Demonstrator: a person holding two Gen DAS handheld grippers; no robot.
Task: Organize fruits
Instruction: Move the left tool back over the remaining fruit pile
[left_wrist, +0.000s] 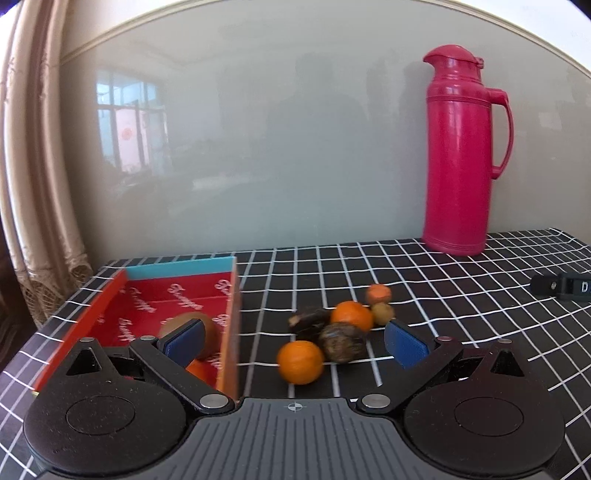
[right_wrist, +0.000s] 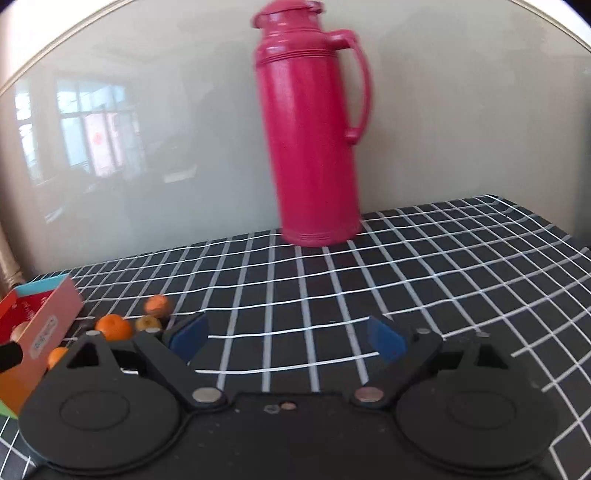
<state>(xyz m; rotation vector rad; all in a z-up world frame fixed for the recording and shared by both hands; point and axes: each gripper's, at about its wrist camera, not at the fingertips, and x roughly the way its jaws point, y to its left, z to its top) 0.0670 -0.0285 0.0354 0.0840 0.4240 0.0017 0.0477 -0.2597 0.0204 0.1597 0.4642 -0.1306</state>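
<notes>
We see a desk (left_wrist: 461, 295) covered by a black cloth with a white grid, set against a pale glossy wall. In the left wrist view the left gripper (left_wrist: 295, 341) hangs above the cloth with its blue fingers (left_wrist: 404, 343) spread wide and nothing between them. One finger sits in front of a red box (left_wrist: 177, 295) with a teal far wall, the other out over the cloth. In the box lies a brown fruit (left_wrist: 208, 330), probably a kiwi though the finger covers much of it, and an orange piece (left_wrist: 201, 369) shows low down beside the near wall. The loose fruits lie in a cluster on the cloth just right of the box: a near orange (left_wrist: 300, 362), a dark wrinkled round fruit (left_wrist: 342, 341) touching it, a larger orange (left_wrist: 351, 315) behind, a dark oblong piece (left_wrist: 308, 321) to its left, a small green fruit (left_wrist: 382, 313) and a small orange one (left_wrist: 378, 293) farthest back. A tall pink flask (left_wrist: 460, 147) stands upright near the wall, well apart from the fruit, and a black object (left_wrist: 561, 286) lies at the right edge. In the right wrist view the right gripper (right_wrist: 288, 338) is also wide open and empty, over bare cloth, with the flask (right_wrist: 314, 129) straight ahead and the box (right_wrist: 48, 321) and several fruits, among them the larger orange (right_wrist: 113, 326), off to the left edge.
</notes>
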